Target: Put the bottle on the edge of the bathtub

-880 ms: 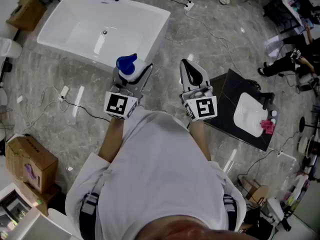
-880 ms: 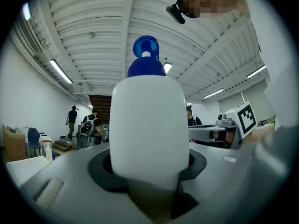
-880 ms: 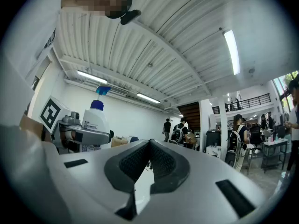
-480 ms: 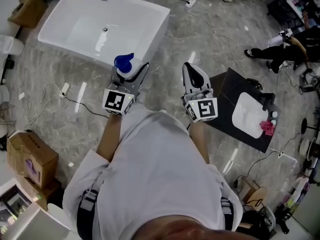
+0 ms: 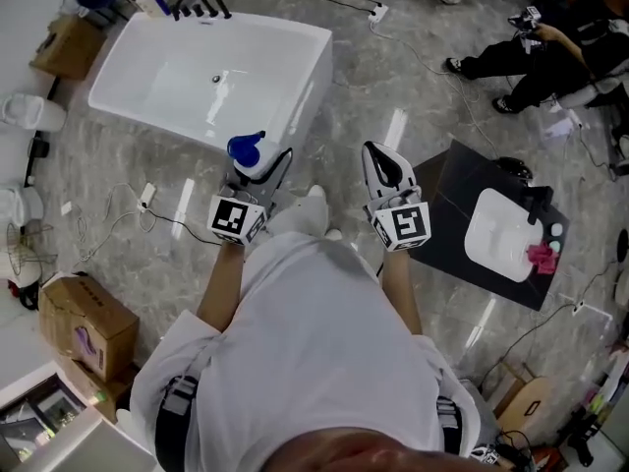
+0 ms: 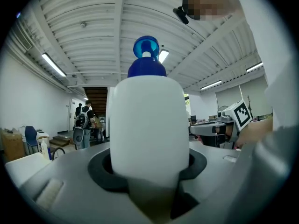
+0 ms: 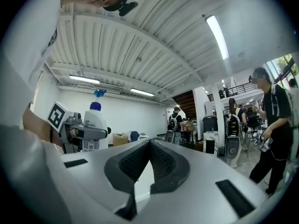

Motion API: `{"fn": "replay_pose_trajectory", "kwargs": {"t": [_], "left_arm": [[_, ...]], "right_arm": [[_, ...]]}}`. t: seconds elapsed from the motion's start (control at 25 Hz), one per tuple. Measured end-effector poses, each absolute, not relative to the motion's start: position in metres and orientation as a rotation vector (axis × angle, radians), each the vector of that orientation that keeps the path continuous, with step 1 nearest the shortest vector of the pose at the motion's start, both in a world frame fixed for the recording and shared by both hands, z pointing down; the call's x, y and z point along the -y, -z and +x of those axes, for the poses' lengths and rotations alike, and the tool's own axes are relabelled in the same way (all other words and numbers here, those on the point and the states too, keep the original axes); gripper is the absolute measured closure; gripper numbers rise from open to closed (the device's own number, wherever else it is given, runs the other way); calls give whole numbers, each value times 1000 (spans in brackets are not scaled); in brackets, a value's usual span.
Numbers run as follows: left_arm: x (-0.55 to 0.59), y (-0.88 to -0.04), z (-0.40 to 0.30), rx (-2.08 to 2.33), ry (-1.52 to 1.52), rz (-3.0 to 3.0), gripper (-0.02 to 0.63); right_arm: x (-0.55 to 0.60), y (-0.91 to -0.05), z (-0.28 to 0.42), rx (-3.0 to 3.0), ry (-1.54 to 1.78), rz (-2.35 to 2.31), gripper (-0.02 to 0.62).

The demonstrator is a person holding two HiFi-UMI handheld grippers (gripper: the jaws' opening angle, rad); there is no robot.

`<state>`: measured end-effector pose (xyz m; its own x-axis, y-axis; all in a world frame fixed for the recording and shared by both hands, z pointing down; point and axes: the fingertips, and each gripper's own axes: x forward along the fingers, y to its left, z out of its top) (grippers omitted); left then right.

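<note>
In the head view, a white bottle with a blue cap stands upright in my left gripper, which is shut on its body. It hangs above the marble floor, just short of the near corner of the white bathtub. In the left gripper view the bottle fills the space between the jaws, cap pointing up. My right gripper is held level beside it, to the right, shut with nothing in it. Its pads meet at the tip in the right gripper view, where the bottle shows to the left.
Black taps sit at the bathtub's far end. A black table with a white basin stands to the right. A cardboard box is at the left, and cables trail over the floor. People are at the top right.
The head view has shifted a little, and the bathtub now sits slightly lower in it. Both grippers hold as before, the bottle still in the left one. The people at the right have moved.
</note>
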<state>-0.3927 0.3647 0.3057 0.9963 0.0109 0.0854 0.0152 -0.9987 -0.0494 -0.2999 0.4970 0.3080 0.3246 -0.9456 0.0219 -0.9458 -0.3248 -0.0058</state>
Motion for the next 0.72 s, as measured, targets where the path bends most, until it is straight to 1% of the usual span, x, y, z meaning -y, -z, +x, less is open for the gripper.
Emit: {"fn": "replay_pose_trajectory", "kwargs": {"t": [0.2, 0.44, 0.72], "left_arm": [[-356, -327, -356, 61, 172, -3096, 364], [-333, -333, -270, 100, 78, -3103, 364], [-261, -326, -183, 75, 45, -3103, 364]], "right_arm": [[-480, -321, -271, 1832, -62, 2520, 594], [-447, -322, -199, 1838, -38, 2458, 594], [-364, -313, -119, 1892, -51, 2355, 594]]}}
